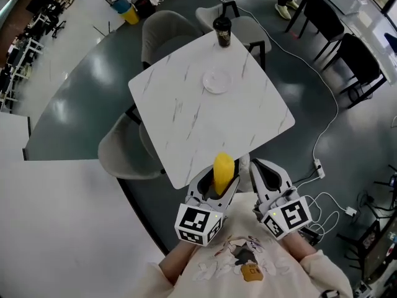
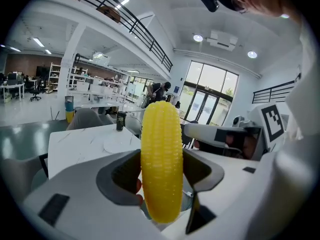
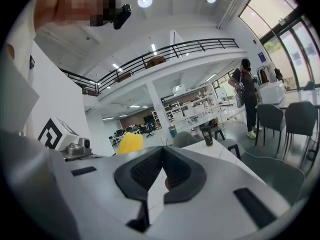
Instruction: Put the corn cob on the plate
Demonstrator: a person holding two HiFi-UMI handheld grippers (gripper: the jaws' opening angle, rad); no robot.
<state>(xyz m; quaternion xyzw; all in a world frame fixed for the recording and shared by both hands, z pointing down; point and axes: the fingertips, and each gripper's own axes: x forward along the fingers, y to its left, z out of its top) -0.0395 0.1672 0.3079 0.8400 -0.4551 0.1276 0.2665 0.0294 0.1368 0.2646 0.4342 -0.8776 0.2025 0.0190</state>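
Observation:
A yellow corn cob (image 1: 223, 169) stands upright between the jaws of my left gripper (image 1: 220, 184), which is shut on it, just over the near edge of the white marble table (image 1: 180, 120). In the left gripper view the corn cob (image 2: 161, 159) fills the centre, with the left gripper (image 2: 161, 181) pinching its lower half. A small white plate (image 1: 217, 81) lies towards the table's far side; the left gripper view shows this plate (image 2: 117, 145) too. My right gripper (image 1: 263, 176) hangs beside the left, shut and empty, its jaws meeting in its own view (image 3: 161, 170).
A dark cup (image 1: 223, 31) stands at the table's far corner, beyond the plate. Grey chairs (image 1: 166, 35) (image 1: 121, 151) ring the table. White cables and a power strip (image 1: 319, 166) lie on the floor at right, near black chairs (image 1: 356, 64).

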